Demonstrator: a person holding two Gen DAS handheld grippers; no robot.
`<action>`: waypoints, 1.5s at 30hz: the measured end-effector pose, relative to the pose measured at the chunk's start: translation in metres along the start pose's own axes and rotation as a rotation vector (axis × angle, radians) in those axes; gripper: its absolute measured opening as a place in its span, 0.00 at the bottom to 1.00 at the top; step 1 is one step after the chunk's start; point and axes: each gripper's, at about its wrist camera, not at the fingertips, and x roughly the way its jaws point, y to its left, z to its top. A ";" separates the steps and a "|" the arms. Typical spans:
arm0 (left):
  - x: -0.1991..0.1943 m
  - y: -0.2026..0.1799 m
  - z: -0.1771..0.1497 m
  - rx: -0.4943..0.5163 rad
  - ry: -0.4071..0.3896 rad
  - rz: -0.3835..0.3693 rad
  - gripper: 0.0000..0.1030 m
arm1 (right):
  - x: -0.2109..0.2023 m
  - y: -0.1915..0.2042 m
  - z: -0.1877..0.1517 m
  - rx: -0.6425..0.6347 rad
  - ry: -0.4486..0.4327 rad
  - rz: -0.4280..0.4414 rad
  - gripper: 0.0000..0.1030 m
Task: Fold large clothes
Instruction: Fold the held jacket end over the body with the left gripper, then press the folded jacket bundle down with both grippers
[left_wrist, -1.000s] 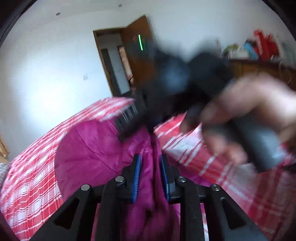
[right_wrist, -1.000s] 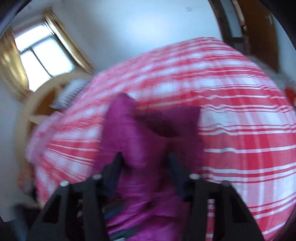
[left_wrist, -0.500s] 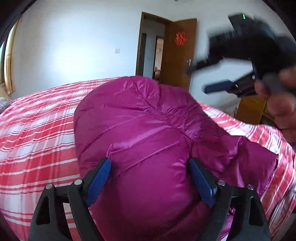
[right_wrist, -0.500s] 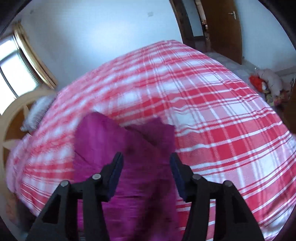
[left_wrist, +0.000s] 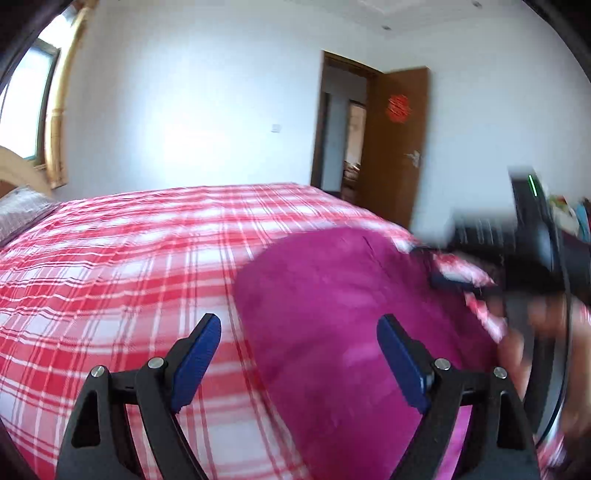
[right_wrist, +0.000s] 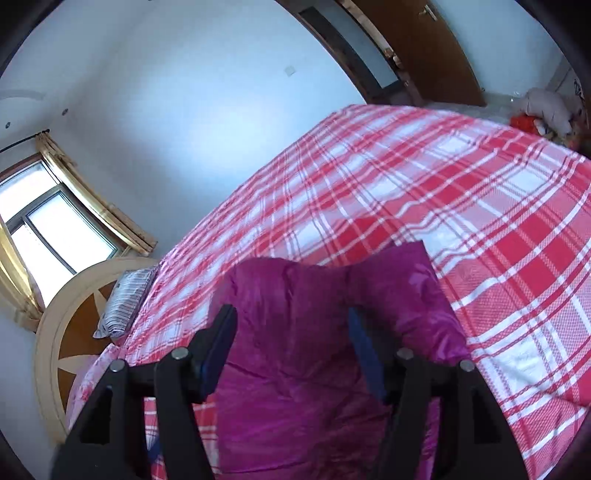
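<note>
Garment: a magenta padded jacket (right_wrist: 314, 369) lies bunched on the bed, close to its near edge; a squared corner of it points toward the far side of the bed in the right wrist view
Bed: covered with a red and white plaid sheet (left_wrist: 110, 277), broad bare stretches of it on the far side of the jacket
Left tool (left_wrist: 299, 354): jaws spread wide, blue pads clear of any cloth; the plaid sheet shows behind one finger and the jacket behind the other, nothing gripped
Right tool (right_wrist: 291, 347): jaws opening, the jacket's fabric sits between the fingers but the pads do not press on it
Right tool seen from the left wrist view: blurred black body with a green light, at the jacket's far right edge
Room: striped pillow (right_wrist: 125, 306) by a wooden headboard, window with yellow curtains, brown door standing open
</note>
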 end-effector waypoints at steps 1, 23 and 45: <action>0.008 -0.004 0.010 0.008 0.002 0.000 0.84 | 0.001 -0.003 -0.001 -0.012 0.000 -0.017 0.63; 0.139 -0.008 -0.018 0.062 0.330 0.233 0.98 | 0.037 -0.035 -0.033 -0.119 0.076 -0.112 0.67; 0.164 0.003 0.001 -0.126 0.401 0.438 0.99 | 0.040 -0.039 -0.037 -0.122 0.071 -0.128 0.68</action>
